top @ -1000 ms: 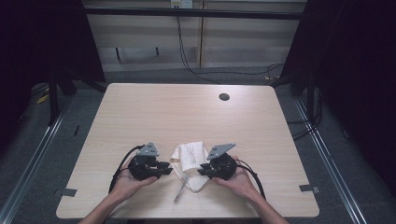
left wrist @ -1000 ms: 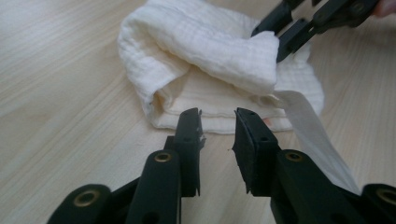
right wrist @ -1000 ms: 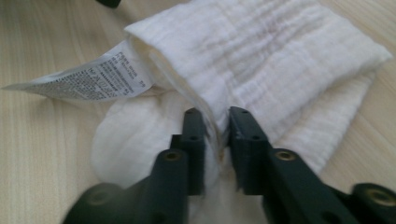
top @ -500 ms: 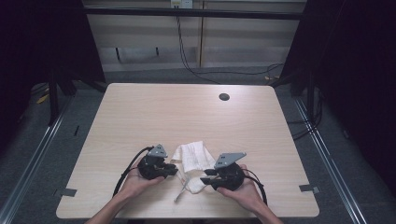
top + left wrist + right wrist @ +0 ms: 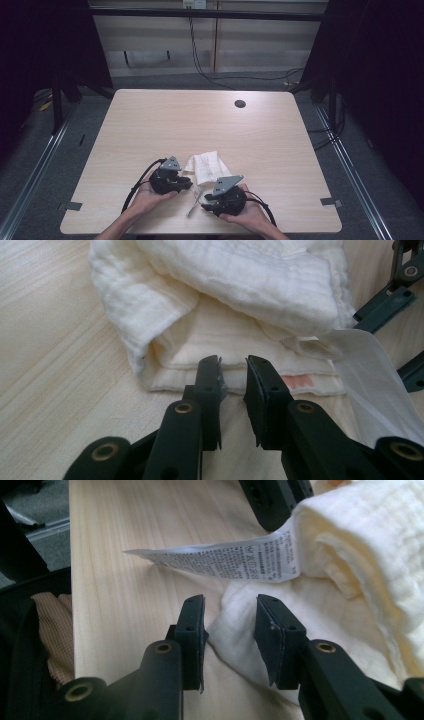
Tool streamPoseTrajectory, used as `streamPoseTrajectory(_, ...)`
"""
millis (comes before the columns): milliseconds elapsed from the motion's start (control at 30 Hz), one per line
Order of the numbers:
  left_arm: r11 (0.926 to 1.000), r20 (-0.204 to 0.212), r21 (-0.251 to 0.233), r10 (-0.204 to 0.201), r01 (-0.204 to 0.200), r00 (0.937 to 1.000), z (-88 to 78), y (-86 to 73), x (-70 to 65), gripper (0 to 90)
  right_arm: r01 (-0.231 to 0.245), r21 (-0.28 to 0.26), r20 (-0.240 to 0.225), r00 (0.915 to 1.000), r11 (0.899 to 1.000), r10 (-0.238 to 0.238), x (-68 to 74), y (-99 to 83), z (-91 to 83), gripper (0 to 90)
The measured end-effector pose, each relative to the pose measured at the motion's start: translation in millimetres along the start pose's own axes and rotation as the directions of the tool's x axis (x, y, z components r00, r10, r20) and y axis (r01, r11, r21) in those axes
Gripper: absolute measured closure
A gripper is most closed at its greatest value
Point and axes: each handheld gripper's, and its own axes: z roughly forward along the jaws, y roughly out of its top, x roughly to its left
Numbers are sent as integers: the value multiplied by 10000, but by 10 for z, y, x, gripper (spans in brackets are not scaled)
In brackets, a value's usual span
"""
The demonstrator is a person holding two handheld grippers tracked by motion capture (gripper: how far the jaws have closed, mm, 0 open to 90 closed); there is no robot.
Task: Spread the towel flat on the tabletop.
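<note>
Left gripper (image 5: 232, 365) and right gripper (image 5: 229, 607), both slightly parted, flank a folded white cloth (image 5: 207, 167).
Left's jaws, closing, hold nothing; right's, reopening, straddle a cloth corner unpinched, care label (image 5: 220, 557) at 12 o'clock.

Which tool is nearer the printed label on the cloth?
Right. The right tool sits just below the label; the left tool faces the cloth's folded edge, label off to its side.
</note>
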Motion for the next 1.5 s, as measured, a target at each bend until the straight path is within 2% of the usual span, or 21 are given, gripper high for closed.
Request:
streamPoseTrajectory(167,10000,40,-25,-38,38,10000,1,-1,4,760,494,77,253,9985,9988,-495,52,-2,7,658)
streamPoseTrajectory(200,10000,37,-25,-59,59,10000,2,-1,4,761,327,43,270,9991,9995,-328,46,-7,6,747)
streamPoseTrajectory(233,10000,37,-25,-59,59,10000,2,-1,4,760,327,43,270,9991,9995,-328,46,-7,6,747)
streamPoseTrajectory(267,9999,9,-90,-75,75,10000,8,1,4,755,256,68,318,9992,9997,-258,22,-5,2,843)
streamPoseTrajectory(300,9999,9,-90,-75,75,10000,8,1,4,742,256,68,318,9992,9997,-258,22,-5,2,843)
streamPoseTrajectory(400,9999,-33,-9,-158,158,9999,-3,24,-14,708,-325,-148,-140,9994,9994,323,-50,-9,-31,860)
streamPoseTrajectory(467,9996,117,-230,-168,170,9998,-27,35,-12,689,-584,-414,-194,9981,9974,576,-93,14,-99,862)
streamPoseTrajectory(567,9981,87,-531,-312,317,9995,-60,36,17,659,-1097,-1301,-63,9939,9854,1098,-203,98,-318,866)
streamPoseTrajectory(667,9980,3,-539,-334,334,9994,-91,41,24,638,-1212,-1688,48,9923,9782,1238,-259,144,-425,869)
streamPoseTrajectory(767,9975,-127,-674,-233,224,9996,-127,61,20,618,-1490,-2310,287,9867,9615,1598,-377,215,-594,869)
streamPoseTrajectory(867,9971,-191,-699,-326,312,9993,-126,71,38,599,-1458,-2449,507,9853,9585,1629,-431,234,-664,869)
streamPoseTrajectory(900,9967,-205,-740,-362,346,9991,-128,71,56,585,-1598,-2644,634,9812,9511,1825,-484,243,-745,870)
streamPoseTrajectory(1000,9950,-287,-829,-584,558,9979,-155,74,100,581,-1627,-2794,878,9771,9463,1939,-543,255,-821,869)
streamPoseTrajectory(1033,9955,-380,-853,-453,420,9983,-181,108,95,586,-1747,-2995,990,9721,9380,2127,-613,266,-890,870)
streamPoseTrajectory(1133,9949,-520,-966,-340,289,9981,-206,160,94,597,-1877,-3161,1208,9643,9300,2357,-727,276,-963,869)
streamPoseTrajectory(1233,9898,-759,-1250,-781,682,9941,-165,269,191,535,-1989,-3206,1354,9580,9261,2527,-816,269,-1010,869)
streamPoseTrajectory(1267,9898,-759,-1250,-781,682,9941,-165,269,191,514,-1989,-3206,1354,9580,9261,2527,-816,269,-1010,869)
streamPoseTrajectory(1300,9857,-527,-1372,-1061,980,9930,-133,283,241,512,-2084,-3195,1435,9536,9244,2646,-853,248,-1020,870)
streamPoseTrajectory(1400,9905,-641,-1073,-928,856,9936,-79,279,247,509,-2171,-3225,1436,9508,9213,2744,-881,212,-1017,869)
streamPoseTrajectory(1467,9919,-488,-967,-874,823,9950,-31,270,249,550,-2257,-3190,1444,9483,9205,2826,-896,180,-1004,870)
streamPoseTrajectory(1500,9931,-261,-910,-773,747,9967,3,278,225,637,-2297,-3207,1425,9474,9189,2866,-908,157,-985,869)
